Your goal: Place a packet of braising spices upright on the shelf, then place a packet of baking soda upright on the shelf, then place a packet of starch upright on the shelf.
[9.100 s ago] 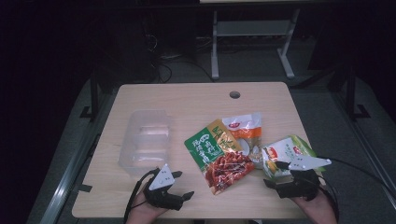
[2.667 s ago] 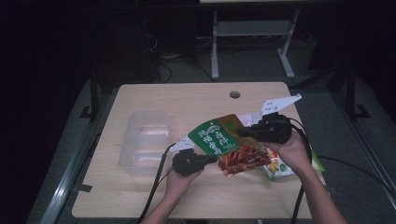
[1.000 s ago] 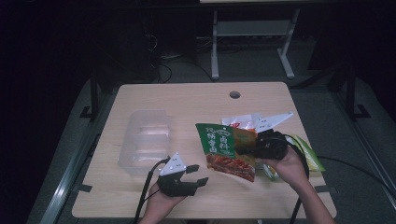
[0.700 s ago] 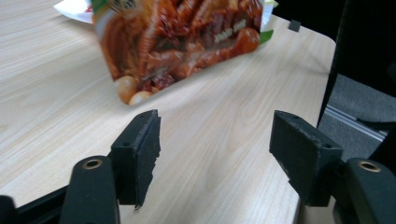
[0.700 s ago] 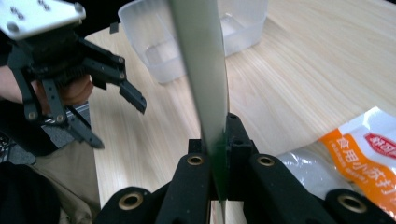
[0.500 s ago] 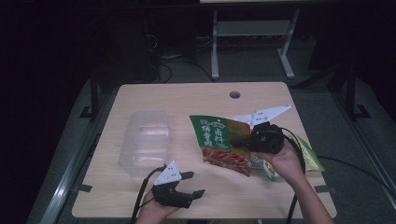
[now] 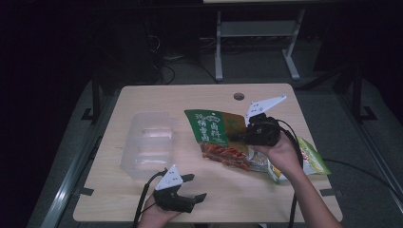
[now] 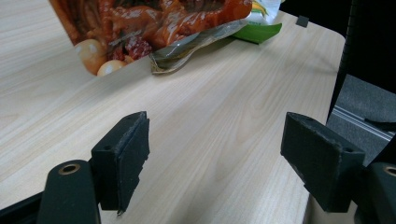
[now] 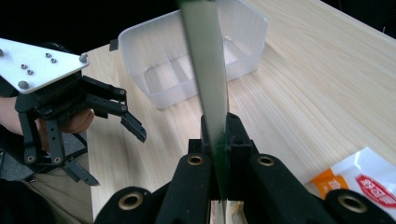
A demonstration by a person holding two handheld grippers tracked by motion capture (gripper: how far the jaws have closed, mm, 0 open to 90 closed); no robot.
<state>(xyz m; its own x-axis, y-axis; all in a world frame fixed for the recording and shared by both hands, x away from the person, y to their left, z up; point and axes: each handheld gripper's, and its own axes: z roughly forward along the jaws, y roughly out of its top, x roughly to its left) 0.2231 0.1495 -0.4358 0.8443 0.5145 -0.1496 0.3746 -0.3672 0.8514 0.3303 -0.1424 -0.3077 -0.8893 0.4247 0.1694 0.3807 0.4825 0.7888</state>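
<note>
Snack packet held in the air by one thin edge

The right gripper (image 7: pixel 240 137) pinches the green packet (image 7: pixel 215 133) edge above the table (image 7: pixel 142 95), near the clear tub (image 7: pixel 145 142); it may slip. The left gripper (image 7: pixel 192 186) rests wide, holding nothing.

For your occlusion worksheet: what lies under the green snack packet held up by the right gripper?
Under the green snack packet, held by the right gripper, a red food pouch pokes out. The pouch's upper part and the table beneath are covered.
</note>
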